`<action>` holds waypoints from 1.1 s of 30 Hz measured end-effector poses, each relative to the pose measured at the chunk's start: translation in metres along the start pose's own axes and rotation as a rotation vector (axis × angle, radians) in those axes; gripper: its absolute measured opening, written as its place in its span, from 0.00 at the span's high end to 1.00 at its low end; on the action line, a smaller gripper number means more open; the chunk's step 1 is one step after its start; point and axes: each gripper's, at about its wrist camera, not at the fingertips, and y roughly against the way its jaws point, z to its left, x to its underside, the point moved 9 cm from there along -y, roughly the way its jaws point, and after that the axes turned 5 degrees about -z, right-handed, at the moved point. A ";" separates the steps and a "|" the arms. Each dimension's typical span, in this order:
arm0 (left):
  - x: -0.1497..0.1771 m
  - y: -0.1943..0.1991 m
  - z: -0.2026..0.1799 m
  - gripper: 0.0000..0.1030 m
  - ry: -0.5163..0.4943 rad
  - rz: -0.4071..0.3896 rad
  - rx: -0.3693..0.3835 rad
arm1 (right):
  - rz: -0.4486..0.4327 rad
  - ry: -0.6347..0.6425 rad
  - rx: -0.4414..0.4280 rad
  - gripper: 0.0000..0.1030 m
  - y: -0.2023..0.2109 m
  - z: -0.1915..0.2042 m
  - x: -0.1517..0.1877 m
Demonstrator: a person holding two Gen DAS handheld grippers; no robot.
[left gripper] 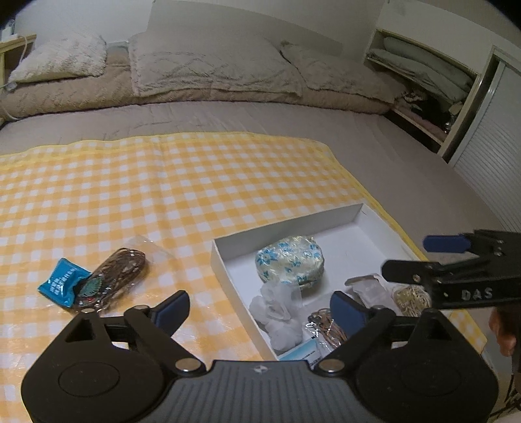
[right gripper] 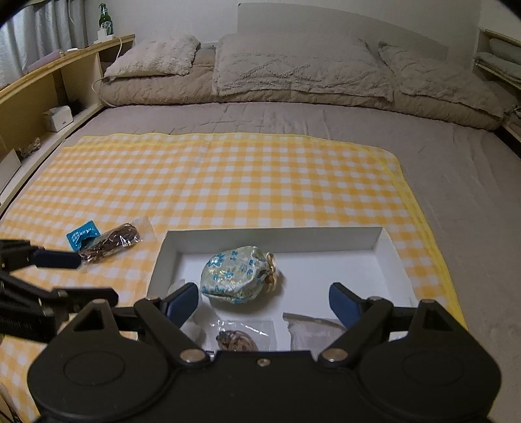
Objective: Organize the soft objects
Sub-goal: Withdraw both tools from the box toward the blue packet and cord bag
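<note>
A white box (left gripper: pixel 282 224) (right gripper: pixel 387 242) sits on the yellow checked cloth (left gripper: pixel 162 182) (right gripper: pixel 228 179). In it lie a blue floral pouch (left gripper: pixel 289 262) (right gripper: pixel 236 275), a white fabric flower (left gripper: pixel 280 309), and several small plastic bags (left gripper: pixel 325 325) (right gripper: pixel 241 338). Left of the box lie a blue packet (left gripper: pixel 60 281) (right gripper: pixel 81 235) and a bagged brown cord (left gripper: pixel 120 270) (right gripper: pixel 112 243). My left gripper (left gripper: pixel 262 309) is open and empty, over the box's near left wall. My right gripper (right gripper: pixel 263 302) is open and empty, over the box's near part; it also shows in the left wrist view (left gripper: pixel 420 257).
The cloth lies on a grey bed (right gripper: pixel 293 117) with beige pillows (right gripper: pixel 293 65) and a folded quilt at the head. A wooden shelf (right gripper: pixel 49 81) with a green bottle (right gripper: pixel 105 18) runs along the left. An open closet (left gripper: pixel 433 81) stands at right.
</note>
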 end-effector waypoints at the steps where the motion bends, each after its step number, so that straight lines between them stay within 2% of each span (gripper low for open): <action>1: 0.000 0.001 0.002 0.04 0.003 -0.006 -0.006 | -0.003 -0.001 -0.001 0.12 0.002 0.000 0.001; 3: 0.000 0.003 0.005 0.00 0.005 -0.014 -0.015 | -0.017 -0.009 -0.002 0.09 0.006 -0.001 0.001; 7: -0.001 0.006 0.011 0.00 -0.002 -0.031 -0.036 | -0.041 -0.022 0.000 0.00 0.012 -0.002 0.003; 18: -0.006 0.019 0.047 0.00 0.014 -0.077 -0.119 | -0.062 -0.042 0.002 0.00 0.009 0.002 0.000; 33: -0.027 0.052 0.135 0.00 0.110 -0.156 -0.263 | -0.110 -0.028 -0.061 0.00 -0.010 0.045 -0.031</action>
